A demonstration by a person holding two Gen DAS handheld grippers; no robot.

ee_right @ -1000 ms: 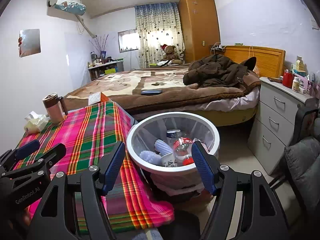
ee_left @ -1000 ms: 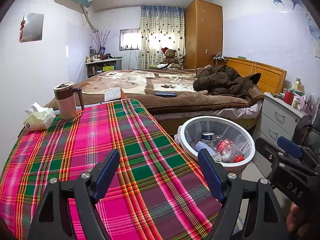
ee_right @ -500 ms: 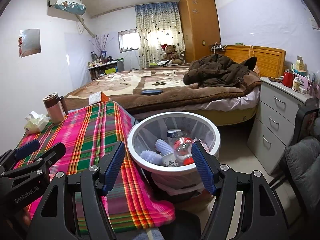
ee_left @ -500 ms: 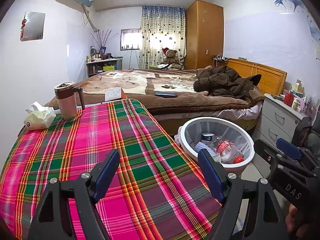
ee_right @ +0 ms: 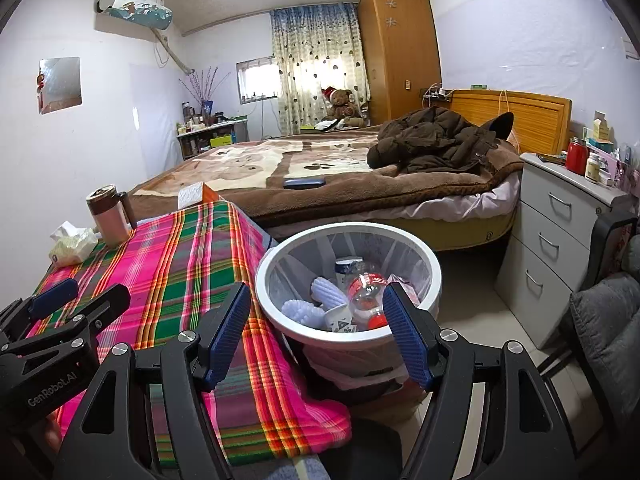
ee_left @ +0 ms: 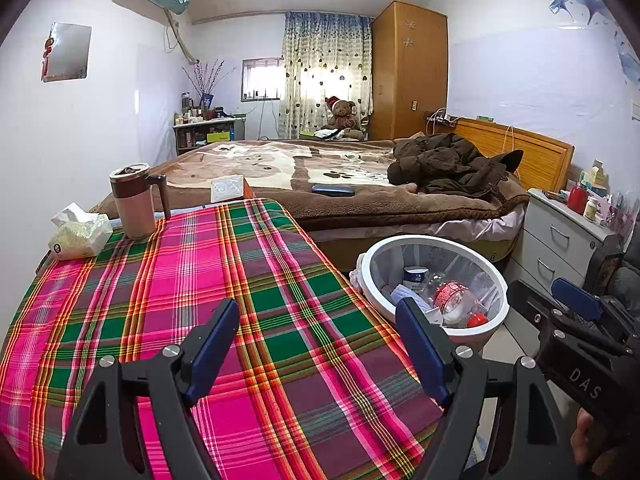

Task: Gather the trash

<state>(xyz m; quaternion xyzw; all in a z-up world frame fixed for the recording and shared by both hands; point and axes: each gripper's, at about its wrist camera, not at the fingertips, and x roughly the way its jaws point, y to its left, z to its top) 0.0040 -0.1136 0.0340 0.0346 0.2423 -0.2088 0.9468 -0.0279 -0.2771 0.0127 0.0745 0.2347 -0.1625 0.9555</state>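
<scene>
Beside the bed point(ee_left: 360, 184), the plaid table point(ee_left: 200, 280) is lying mostly bare, its right edge meeting the white bin point(ee_right: 428, 264) holding the trash point(ee_right: 366, 292). Both tongs, left gripper point(ee_left: 318, 350) and right gripper point(ee_right: 316, 336), are gaping wide, gripping nothing.

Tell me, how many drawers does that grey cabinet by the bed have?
3, stacked in the grey cabinet: top drawer, middle drawer, bottom drawer. The left view shows only two; the rest is hidden there.

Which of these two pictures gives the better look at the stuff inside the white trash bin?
The right wrist view: the white trash bin sits close and central, its contents clear. In the left wrist view the bin is off to the side, partly behind a finger.
</scene>
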